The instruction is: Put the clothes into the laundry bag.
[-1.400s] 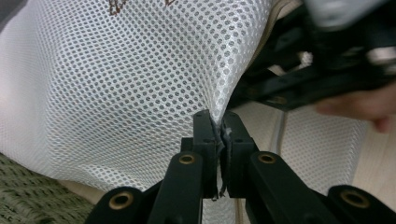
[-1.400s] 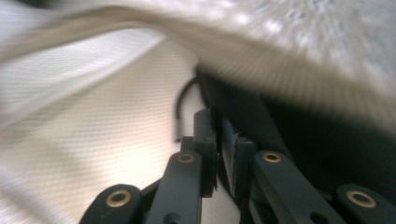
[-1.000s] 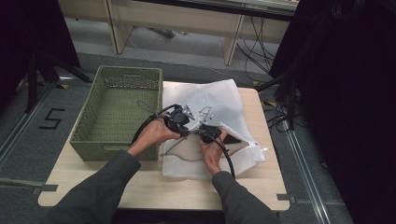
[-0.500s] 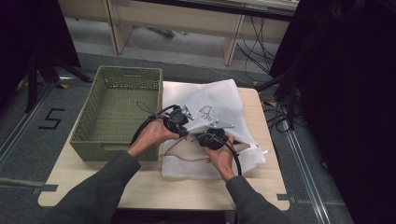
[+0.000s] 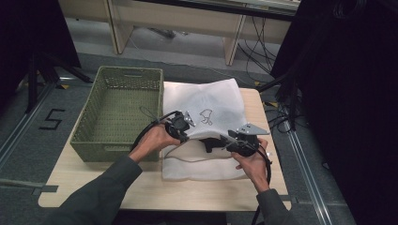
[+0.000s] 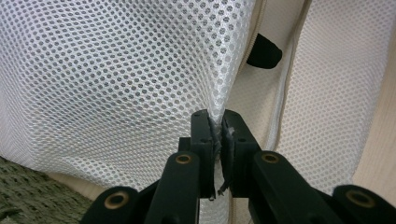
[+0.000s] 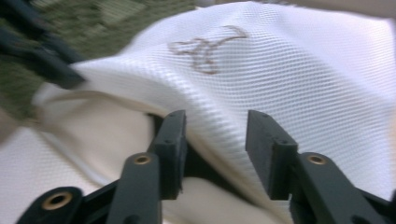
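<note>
The white mesh laundry bag [image 5: 206, 126] lies flat on the worktop [image 5: 70, 187], just beside the green woven basket [image 5: 119, 110]. Its mouth is partly lifted: the left claw [image 6: 217, 135] is clamped on the upper mesh edge next to the zip, raising it. The right claw [image 7: 212, 149] stands wide apart at the opening, gripping nothing; something dark lies inside (possibly a garment, the view is blurred). Opening appears begun, not finished. The mesh is fine, honeycombed and limp, with a small printed outline.
</note>
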Demonstrator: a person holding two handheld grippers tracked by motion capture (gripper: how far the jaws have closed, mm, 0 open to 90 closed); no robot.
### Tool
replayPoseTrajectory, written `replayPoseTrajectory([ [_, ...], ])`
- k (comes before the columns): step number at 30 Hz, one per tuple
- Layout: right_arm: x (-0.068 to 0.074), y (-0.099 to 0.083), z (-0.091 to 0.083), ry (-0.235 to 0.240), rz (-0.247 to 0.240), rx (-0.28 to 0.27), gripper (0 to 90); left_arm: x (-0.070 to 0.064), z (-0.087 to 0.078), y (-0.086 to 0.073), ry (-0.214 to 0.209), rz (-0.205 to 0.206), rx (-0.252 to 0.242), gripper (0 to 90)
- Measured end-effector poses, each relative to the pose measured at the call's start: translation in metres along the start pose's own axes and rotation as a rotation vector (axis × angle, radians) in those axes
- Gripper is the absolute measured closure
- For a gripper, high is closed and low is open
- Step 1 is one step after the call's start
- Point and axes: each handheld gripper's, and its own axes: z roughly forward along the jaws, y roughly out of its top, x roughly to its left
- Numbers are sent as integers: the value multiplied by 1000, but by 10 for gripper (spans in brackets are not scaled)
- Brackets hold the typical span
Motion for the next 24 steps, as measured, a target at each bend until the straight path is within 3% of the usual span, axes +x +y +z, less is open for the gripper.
replayPoseTrajectory([
  [2,-1,0,2,1,-10,31,526,-2,1,-1,1,0,4,836],
  [3,-3,0,5,4,-47,24,525,-2,2,-1,-1,3,7,836],
  [8,4,-3,19,8,-149,95,521,-2,3,-3,-10,6,13,836],
  [10,2,0,23,11,-195,108,722,-2,3,-3,-9,6,10,834],
  [11,1,1,24,27,-231,100,806,-3,4,-3,-10,4,8,829],
  [12,1,2,25,33,-236,105,859,-3,4,-3,-12,1,6,821],
  [15,3,5,21,45,-282,136,881,-4,6,-4,-4,-3,15,788],
  [17,5,4,16,52,-279,158,882,-4,5,-6,-3,-15,10,755],
  [19,4,1,14,80,-280,221,882,-5,4,-7,-1,-20,8,709],
  [21,6,-7,18,81,-263,281,882,-7,0,-8,0,-29,8,648],
  [23,8,-17,29,89,-248,341,881,-9,-2,-9,-6,-66,-28,546],
  [24,9,-21,34,92,-253,371,879,-10,-6,-9,-9,-65,-34,516],
])
